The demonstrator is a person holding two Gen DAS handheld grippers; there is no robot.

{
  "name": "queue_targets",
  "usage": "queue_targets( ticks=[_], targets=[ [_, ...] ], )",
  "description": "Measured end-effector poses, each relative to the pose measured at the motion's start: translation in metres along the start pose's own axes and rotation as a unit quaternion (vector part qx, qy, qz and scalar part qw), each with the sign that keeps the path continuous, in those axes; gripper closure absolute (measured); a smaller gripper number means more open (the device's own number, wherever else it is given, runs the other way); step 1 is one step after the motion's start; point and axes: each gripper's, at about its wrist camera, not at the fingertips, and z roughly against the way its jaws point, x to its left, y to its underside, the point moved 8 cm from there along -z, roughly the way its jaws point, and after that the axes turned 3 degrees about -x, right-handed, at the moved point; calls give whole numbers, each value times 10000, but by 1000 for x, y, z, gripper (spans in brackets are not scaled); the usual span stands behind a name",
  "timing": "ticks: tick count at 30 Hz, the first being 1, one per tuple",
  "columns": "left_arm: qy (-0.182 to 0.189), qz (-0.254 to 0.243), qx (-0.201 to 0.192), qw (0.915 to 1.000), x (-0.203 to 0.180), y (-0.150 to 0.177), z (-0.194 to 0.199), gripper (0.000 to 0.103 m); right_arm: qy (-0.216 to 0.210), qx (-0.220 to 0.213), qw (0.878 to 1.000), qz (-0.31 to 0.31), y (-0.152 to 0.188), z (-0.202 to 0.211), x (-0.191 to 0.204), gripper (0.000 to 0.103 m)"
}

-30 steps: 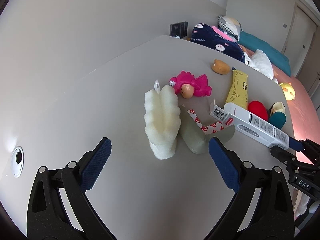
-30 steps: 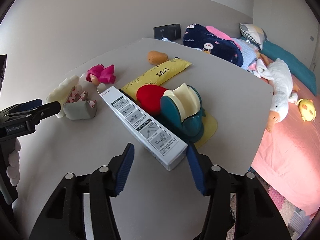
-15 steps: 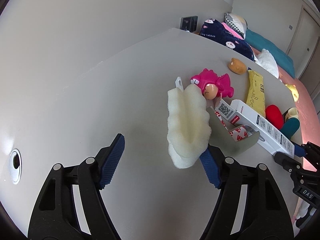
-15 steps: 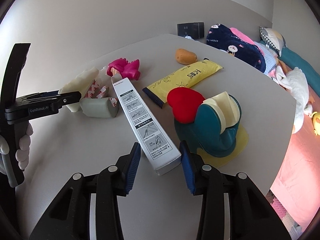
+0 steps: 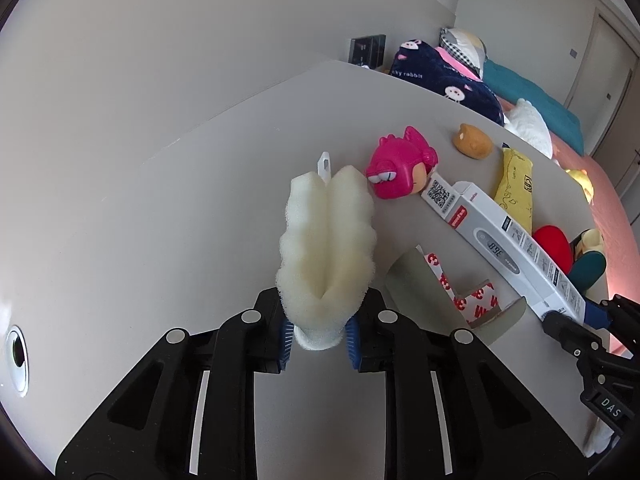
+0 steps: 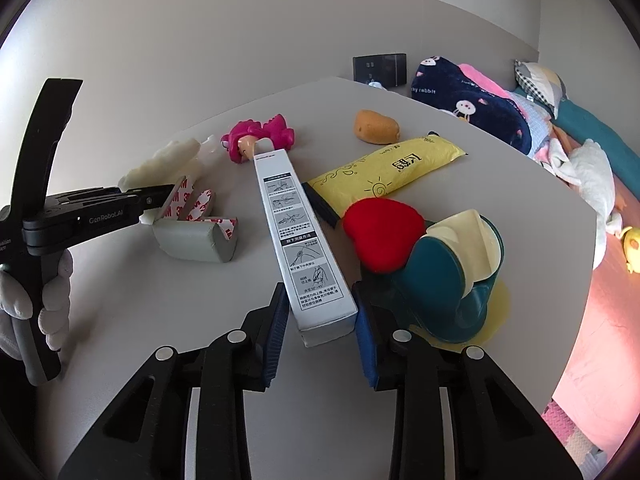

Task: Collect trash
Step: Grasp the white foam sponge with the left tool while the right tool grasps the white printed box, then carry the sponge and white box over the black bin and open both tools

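The left gripper (image 5: 318,336) has just clenched on the foam piece (image 5: 326,248) mid-desk (image 5: 160,208); pickup can follow. The right gripper (image 6: 322,320) fingers are closing around the white box (image 6: 298,236), near the front edge.

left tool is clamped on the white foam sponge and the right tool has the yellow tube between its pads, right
Not quite. The left tool is clamped on the white foam sponge, but the right wrist view shows the white thermometer box between the closing right tool; the yellow tube lies farther back, untouched.
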Motion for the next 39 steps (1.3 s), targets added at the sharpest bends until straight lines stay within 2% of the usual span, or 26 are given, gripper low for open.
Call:
queue_targets(
  ticks=[7,13,24,39],
  targets=[
    [-64,336,-213,9992,12,2,26,85,-112,-151,9993,-321,3,18,-1,73],
    [-42,352,-375,9987,4,13,55,85,-97,-286,9990,-327,9,44,-1,73],
    [369,129,-570,9976,-56,27,95,85,110,-593,9967,-551,23,105,-27,73],
    [834,-335,-561,9944,-143,41,118,85,497,-877,9904,-943,56,174,-81,73]
  ],
)
